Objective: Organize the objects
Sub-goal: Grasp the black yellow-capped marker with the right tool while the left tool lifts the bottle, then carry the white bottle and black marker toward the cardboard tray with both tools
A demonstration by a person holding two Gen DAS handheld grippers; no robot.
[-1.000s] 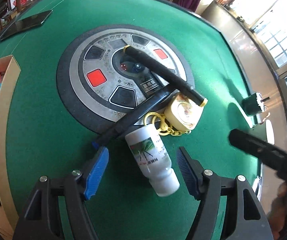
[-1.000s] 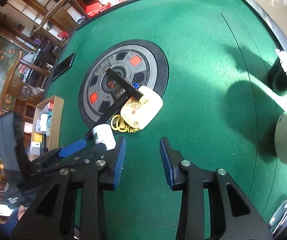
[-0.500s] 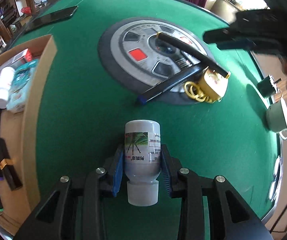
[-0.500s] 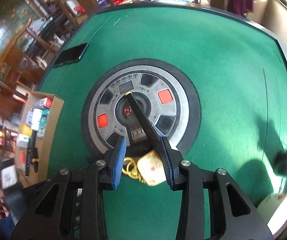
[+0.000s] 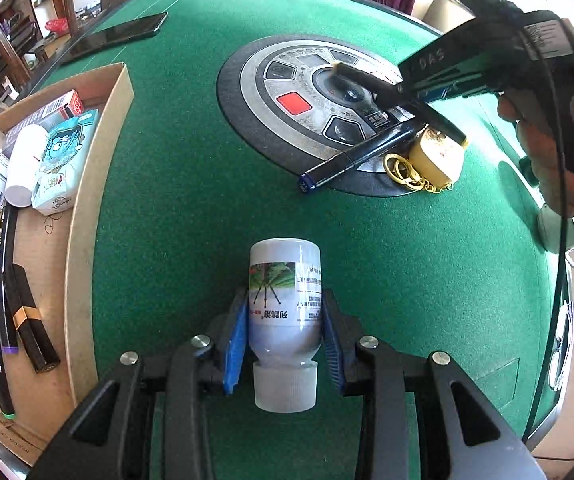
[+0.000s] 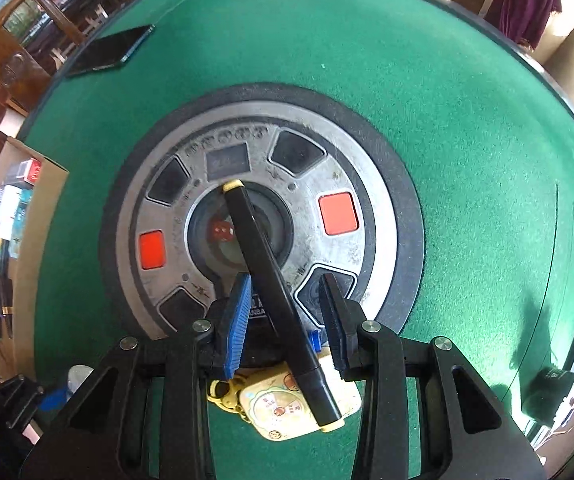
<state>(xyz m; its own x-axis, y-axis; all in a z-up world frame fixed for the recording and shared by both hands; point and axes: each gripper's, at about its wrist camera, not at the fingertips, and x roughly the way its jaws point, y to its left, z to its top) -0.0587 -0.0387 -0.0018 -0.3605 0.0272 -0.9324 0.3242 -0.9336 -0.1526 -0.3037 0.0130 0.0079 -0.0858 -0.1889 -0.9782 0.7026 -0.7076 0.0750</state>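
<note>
Your left claw (image 5: 285, 344) clamps the white bottle (image 5: 285, 308), nearer than the round control panel (image 5: 311, 104) on the green tabletop (image 5: 191, 200). Your right claw (image 6: 287, 312) is closing around the black marker (image 6: 275, 288), which lies across that panel; pads not touching yet.

Green felt covers the table (image 5: 191, 184); its grey centre disc (image 6: 339, 152) bears red squares. White bottle (image 5: 285, 300) has a green-leaf label; black marker (image 6: 275, 292) has yellow ends.
</note>
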